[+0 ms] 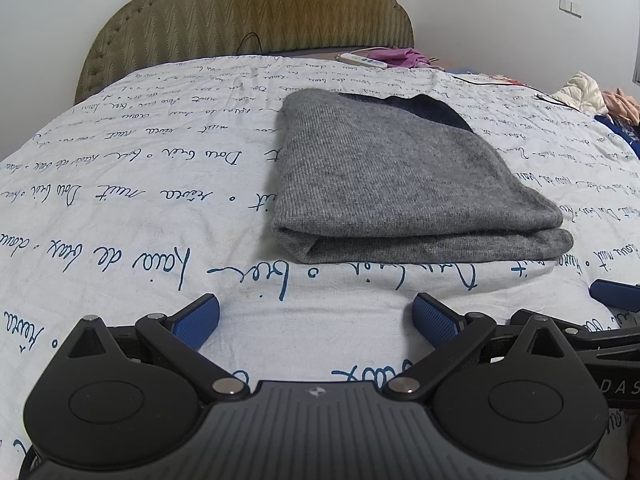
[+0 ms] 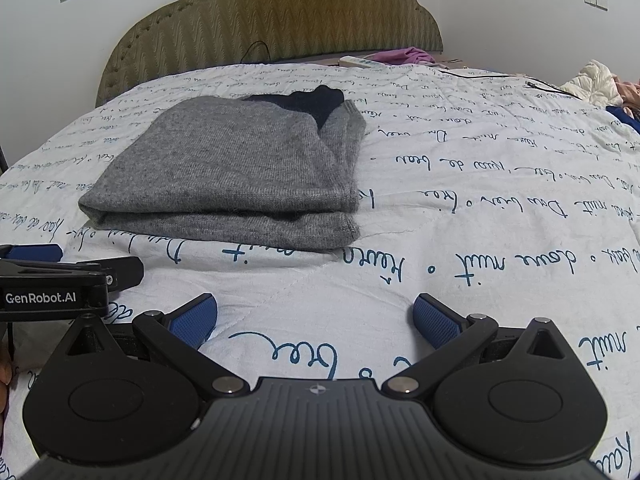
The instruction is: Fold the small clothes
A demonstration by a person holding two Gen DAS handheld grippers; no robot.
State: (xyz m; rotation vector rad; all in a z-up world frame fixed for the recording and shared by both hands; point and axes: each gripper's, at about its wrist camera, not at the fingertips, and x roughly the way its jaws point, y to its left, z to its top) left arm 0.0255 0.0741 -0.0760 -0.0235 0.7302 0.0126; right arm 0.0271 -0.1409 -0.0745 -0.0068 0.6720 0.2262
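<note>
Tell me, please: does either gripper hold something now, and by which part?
Nothing is held. The left gripper and right gripper are both open above the quilt, short of the folded grey sweater.

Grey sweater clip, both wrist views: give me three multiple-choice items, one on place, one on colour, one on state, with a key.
1. Where does the grey sweater lie?
A. on the printed bedspread
B. against the headboard
C. in the left claw

2. What colour is the patch at the sweater's far end?
A. pink
B. dark navy
C. white

3. How do the two claws stand?
A. both shut on the sweater
B. one open, one shut
C. both open, off the sweater

Key: 1 A, it rests flat on the lettered bedspread, well short of the headboard. 2 B, the dark navy patch shows at the far edge. 3 C, the left claw and the right claw each show blue pads spread wide, with bare bedspread between them.
</note>
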